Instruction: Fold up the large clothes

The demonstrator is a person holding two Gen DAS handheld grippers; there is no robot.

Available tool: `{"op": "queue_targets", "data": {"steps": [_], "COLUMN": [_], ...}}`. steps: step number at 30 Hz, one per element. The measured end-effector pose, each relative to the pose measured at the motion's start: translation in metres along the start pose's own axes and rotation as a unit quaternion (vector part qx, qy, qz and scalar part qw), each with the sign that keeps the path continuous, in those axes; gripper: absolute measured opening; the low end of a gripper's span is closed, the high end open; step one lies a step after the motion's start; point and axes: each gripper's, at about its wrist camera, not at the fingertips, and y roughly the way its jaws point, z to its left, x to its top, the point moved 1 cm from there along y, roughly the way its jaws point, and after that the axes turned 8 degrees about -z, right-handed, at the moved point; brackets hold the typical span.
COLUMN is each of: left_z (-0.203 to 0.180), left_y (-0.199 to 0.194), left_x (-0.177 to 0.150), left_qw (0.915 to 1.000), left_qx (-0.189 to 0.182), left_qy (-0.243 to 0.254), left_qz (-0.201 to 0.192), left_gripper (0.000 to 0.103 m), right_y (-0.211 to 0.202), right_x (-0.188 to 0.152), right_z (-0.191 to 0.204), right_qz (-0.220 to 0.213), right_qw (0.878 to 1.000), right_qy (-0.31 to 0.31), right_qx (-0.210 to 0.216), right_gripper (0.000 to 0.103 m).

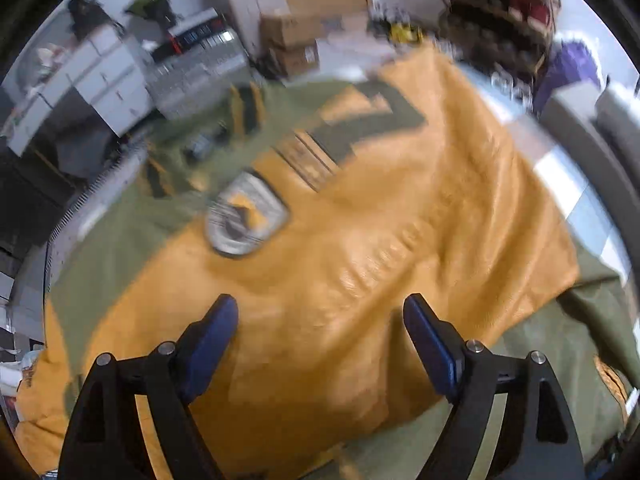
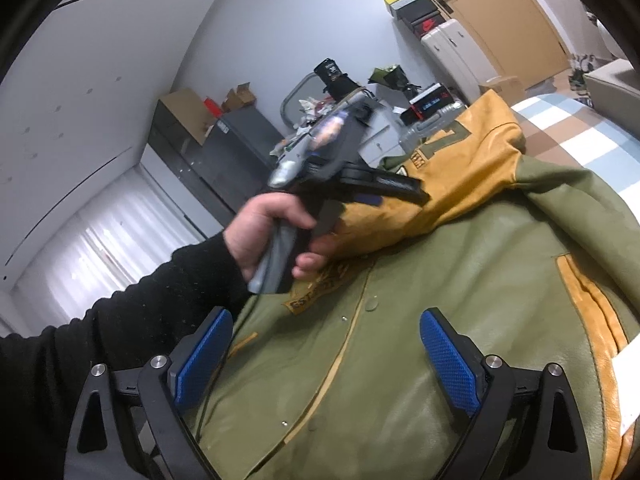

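- The jacket (image 2: 420, 320), olive green with mustard-yellow sleeves, lies spread on a bed with a checked cover (image 2: 580, 136).
- One yellow sleeve (image 1: 380, 240) is folded across the green body; a badge (image 1: 244, 220) shows on it.
- The left gripper (image 1: 320, 320) hangs above that sleeve, its blue fingers (image 1: 208, 344) spread apart with nothing between them.
- The right gripper (image 2: 326, 344) hovers over the jacket front, its fingers released and empty.
- A hand (image 2: 272, 232) in a black sleeve (image 2: 120, 320) holds the left gripper.
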Motion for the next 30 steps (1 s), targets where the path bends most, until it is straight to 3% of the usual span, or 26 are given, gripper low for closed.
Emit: {"op": "queue_targets", "data": {"steps": [3,5,6,8,10,13,14,16,20,24,27,30], "left_z": [0.03,0.05,0.057,0.077,0.09,0.109,0.108,0.118,0.102,0.115,0.136,0.14], "left_y": [-0.001,0.016,0.021,0.028,0.026,0.017,0.016,0.044,0.037,-0.033,-0.098,-0.175], "left_x": [-0.019,-0.04,-0.055,-0.063,-0.059,-0.045,-0.049,-0.06,-0.064,-0.072,-0.103,-0.164], "left_qw": [0.9993,0.9975,0.9969,0.9937,0.9909,0.9914,0.991,0.9894,0.995,0.9891,0.9692,0.9431], "left_qx": [0.036,0.052,0.043,-0.01,-0.002,0.007,0.014,0.006,0.027,0.017,0.067,0.101], "left_qy": [-0.005,-0.018,-0.036,-0.103,-0.128,-0.13,-0.133,-0.133,-0.091,-0.128,-0.182,-0.225], "left_qz": [0.011,0.045,0.056,0.044,0.042,0.013,0.012,0.057,0.032,-0.07,-0.152,-0.222], "left_gripper": [0.082,0.082,0.084,0.084,0.083,0.083,0.083,0.083,0.082,0.082,0.082,0.085], "right_y": [-0.001,-0.001,0.0,0.0,0.0,0.0,0.0,0.0,0.001,0.002,0.005,0.012], "right_x": [0.001,0.001,0.001,0.0,0.0,0.0,0.0,0.001,0.0,0.0,-0.001,-0.003], "right_z": [-0.003,-0.003,-0.003,-0.001,-0.001,-0.001,-0.002,-0.003,-0.004,-0.004,-0.003,0.003], "right_qz": [-0.004,-0.005,-0.005,-0.004,-0.004,-0.003,-0.004,-0.005,-0.004,-0.002,0.003,0.017], "right_qw": [1.0,1.0,1.0,1.0,1.0,1.0,1.0,1.0,1.0,0.999,0.999,0.998], "right_qy": [0.007,0.011,0.011,0.008,0.003,0.002,0.003,0.004,0.002,-0.001,-0.008,-0.022], "right_qx": [0.002,0.003,0.002,0.0,-0.005,-0.008,-0.01,-0.013,-0.024,-0.033,-0.044,-0.064], "right_gripper": [0.098,0.098,0.098,0.098,0.098,0.098,0.098,0.098,0.098,0.098,0.098,0.098]}}
